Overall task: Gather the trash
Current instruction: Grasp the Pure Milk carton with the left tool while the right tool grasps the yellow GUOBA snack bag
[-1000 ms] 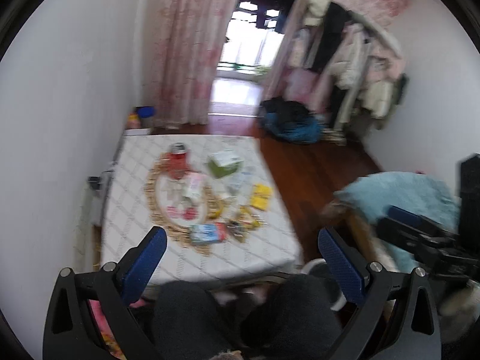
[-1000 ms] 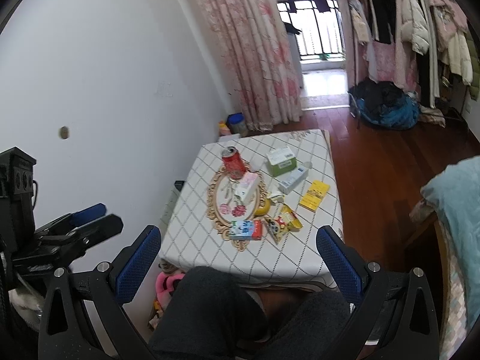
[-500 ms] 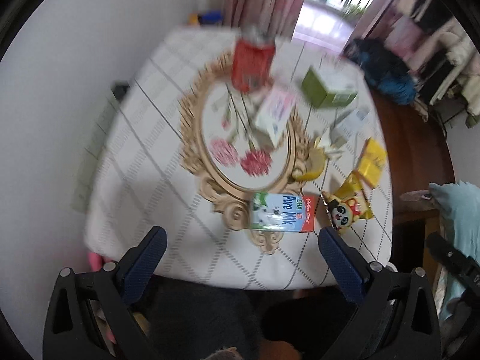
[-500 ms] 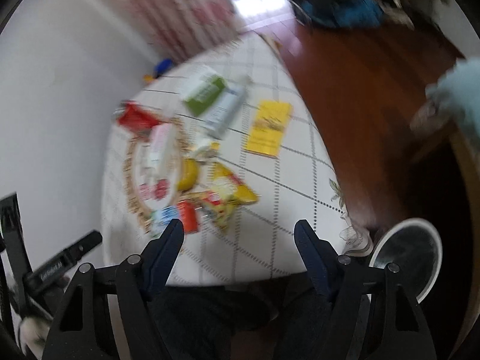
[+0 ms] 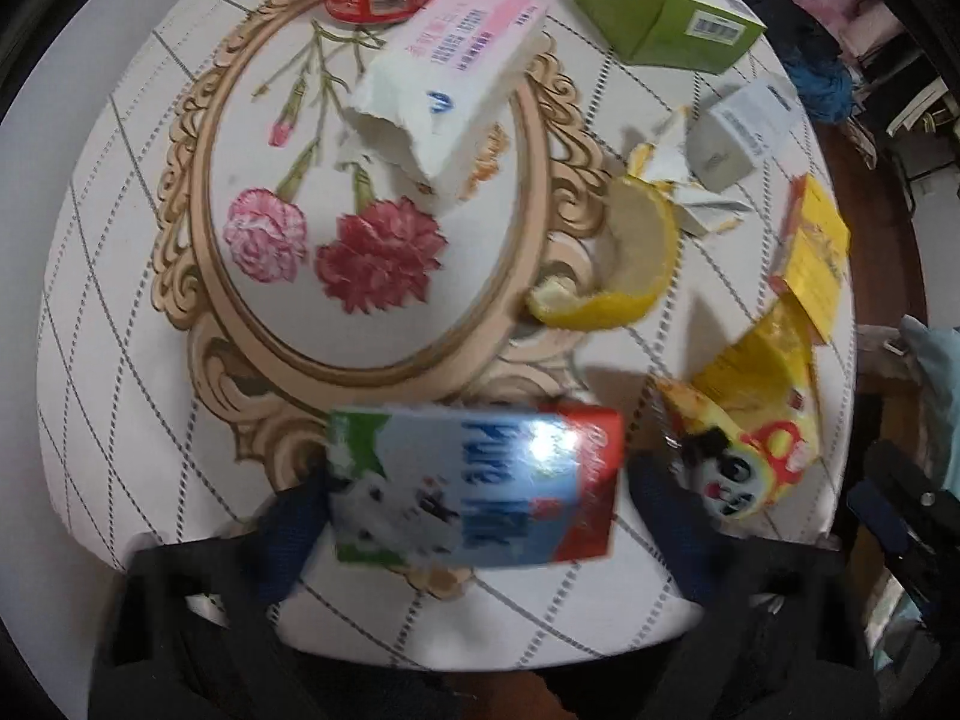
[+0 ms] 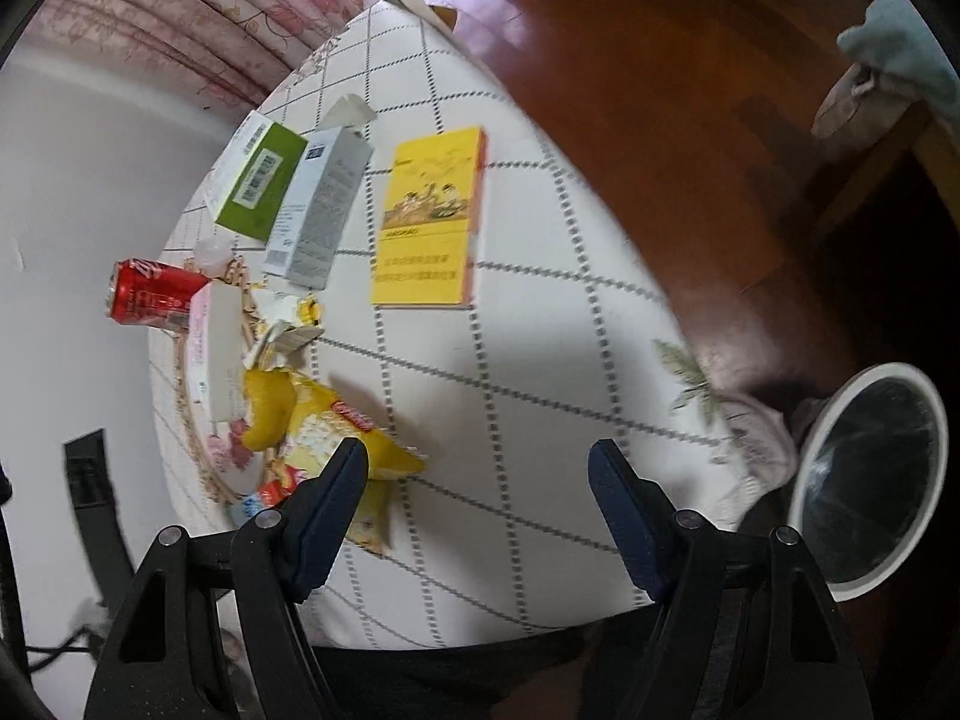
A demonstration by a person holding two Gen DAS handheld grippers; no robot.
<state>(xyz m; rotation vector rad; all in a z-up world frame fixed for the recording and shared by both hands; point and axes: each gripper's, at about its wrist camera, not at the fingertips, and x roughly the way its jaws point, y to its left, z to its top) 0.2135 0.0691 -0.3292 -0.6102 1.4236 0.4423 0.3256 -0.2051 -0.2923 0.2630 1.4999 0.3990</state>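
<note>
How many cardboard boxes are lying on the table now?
5: green box at the far edge, grey-white box beside it, flat yellow box on the right, torn pink-white box centre, milk carton nearest. Others may be hidden.

the blue, green and red milk carton (image 5: 471, 489) lies flat at the near edge of my worktop (image 5: 120, 360), between my left claw's (image 5: 474, 516) fingers; whether they touch it, i can't tell. a yellow snack bag (image 5: 750, 420) lies just beside it.
</note>
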